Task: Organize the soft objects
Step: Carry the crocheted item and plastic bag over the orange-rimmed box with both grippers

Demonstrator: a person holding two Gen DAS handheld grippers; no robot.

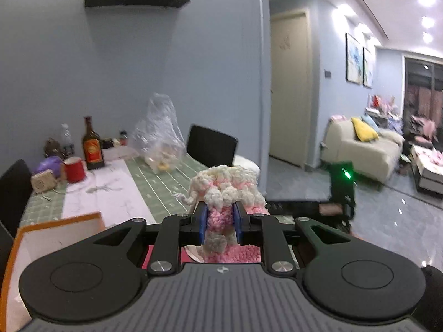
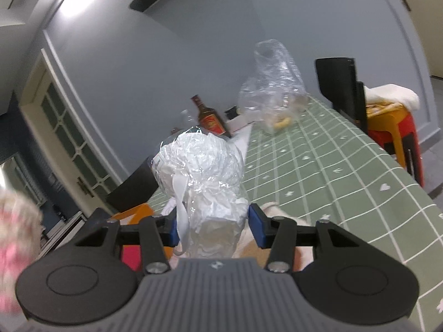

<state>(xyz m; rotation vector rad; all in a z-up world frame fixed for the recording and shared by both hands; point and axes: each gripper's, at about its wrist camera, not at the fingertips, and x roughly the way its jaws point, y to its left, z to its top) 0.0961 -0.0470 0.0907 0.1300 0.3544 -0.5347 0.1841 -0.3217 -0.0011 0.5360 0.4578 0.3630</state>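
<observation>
My left gripper (image 1: 220, 222) is shut on a pink and cream crocheted soft toy (image 1: 225, 186), whose fluffy top stands above the blue pads (image 1: 203, 222) and whose pink lower part hangs below them, lifted over the table. My right gripper (image 2: 214, 228) is shut on a white bundle wrapped in clear crinkled plastic (image 2: 200, 166), pinched at its lower part between the blue pads (image 2: 257, 228). In the right wrist view the crocheted toy (image 2: 16, 221) shows blurred at the left edge. The other gripper (image 1: 342, 191), with a green light, appears at the right in the left wrist view.
A green checked tablecloth (image 2: 332, 160) covers the table. On it stand a puffed clear plastic bag (image 1: 159, 135), a brown bottle (image 1: 92, 146), a red cup (image 1: 74, 169) and an orange-edged box (image 1: 55, 229). Black chairs (image 1: 210, 145) and stacked red and orange stools (image 2: 396, 135) flank it.
</observation>
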